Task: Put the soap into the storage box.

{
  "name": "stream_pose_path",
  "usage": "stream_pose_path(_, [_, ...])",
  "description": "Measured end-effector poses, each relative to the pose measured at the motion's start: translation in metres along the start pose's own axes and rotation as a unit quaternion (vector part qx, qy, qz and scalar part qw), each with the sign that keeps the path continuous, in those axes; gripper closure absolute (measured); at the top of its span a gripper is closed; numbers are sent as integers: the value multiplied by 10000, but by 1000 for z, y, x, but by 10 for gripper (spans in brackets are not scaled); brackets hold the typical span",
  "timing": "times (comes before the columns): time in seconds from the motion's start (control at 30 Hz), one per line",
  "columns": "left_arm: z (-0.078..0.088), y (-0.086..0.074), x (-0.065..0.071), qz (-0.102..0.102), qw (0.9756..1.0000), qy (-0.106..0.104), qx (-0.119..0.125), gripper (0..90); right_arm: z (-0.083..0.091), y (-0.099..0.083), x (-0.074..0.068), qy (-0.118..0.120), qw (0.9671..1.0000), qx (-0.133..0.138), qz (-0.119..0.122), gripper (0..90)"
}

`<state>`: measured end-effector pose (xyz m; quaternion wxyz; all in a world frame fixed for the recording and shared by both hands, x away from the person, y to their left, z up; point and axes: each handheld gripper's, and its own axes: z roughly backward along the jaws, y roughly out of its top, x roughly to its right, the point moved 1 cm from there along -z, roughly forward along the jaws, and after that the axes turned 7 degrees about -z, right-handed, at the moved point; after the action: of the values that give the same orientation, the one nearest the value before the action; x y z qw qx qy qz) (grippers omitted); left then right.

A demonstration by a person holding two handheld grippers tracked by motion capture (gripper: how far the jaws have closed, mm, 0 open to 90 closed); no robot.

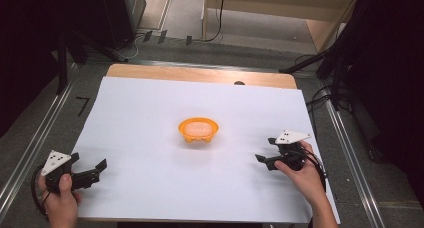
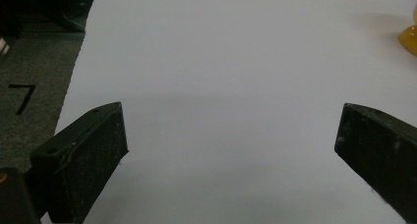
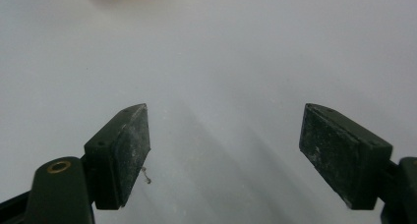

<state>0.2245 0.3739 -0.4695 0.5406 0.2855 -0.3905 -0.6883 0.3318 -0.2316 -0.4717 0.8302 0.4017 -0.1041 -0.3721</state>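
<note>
Nearest the high camera, the person's two hands come in from the bottom edge, one at each lower corner of the white sheet that covers most of the wooden table. That sheet is the largest thing in view, and the table's bare wood shows as a strip along its far edge.

At the sheet's middle, well apart from both hands, sits the orange bowl. It stands upright with its mouth facing up; its rim looks a little wider from left to right than front to back, with small lobes on the near side.

Left gripper rests at the near left corner, aimed toward the sheet's middle, its fingers spread wide with nothing between them. Right gripper is over the near right part, pointing left toward the bowl, its fingers also well apart and empty.

From the left gripper view a sliver of the bowl shows at the right edge, and a black mark like a "7" lies on the grey floor beside the sheet. Seen from the right gripper view, the bowl's bottom edge is at the top.
</note>
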Motion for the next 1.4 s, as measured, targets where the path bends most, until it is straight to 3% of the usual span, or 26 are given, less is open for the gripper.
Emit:
stream_pose_path(0.3, [0, 0, 0, 0, 10000, 8, 6, 0, 15, -15, 5, -91, 9999, 71, -94, 196])
stream_pose_path(0.8, [0, 0, 1, -25, 10000, 16, 32, 0, 45, -56, 14, -331, 9980, 268, -459, 194])
stream_pose_path(1.4, [1, 0, 1, -13, 10000, 10, 58, 0, 70, -84, 15, -656, 9937, 452, -783, 191])
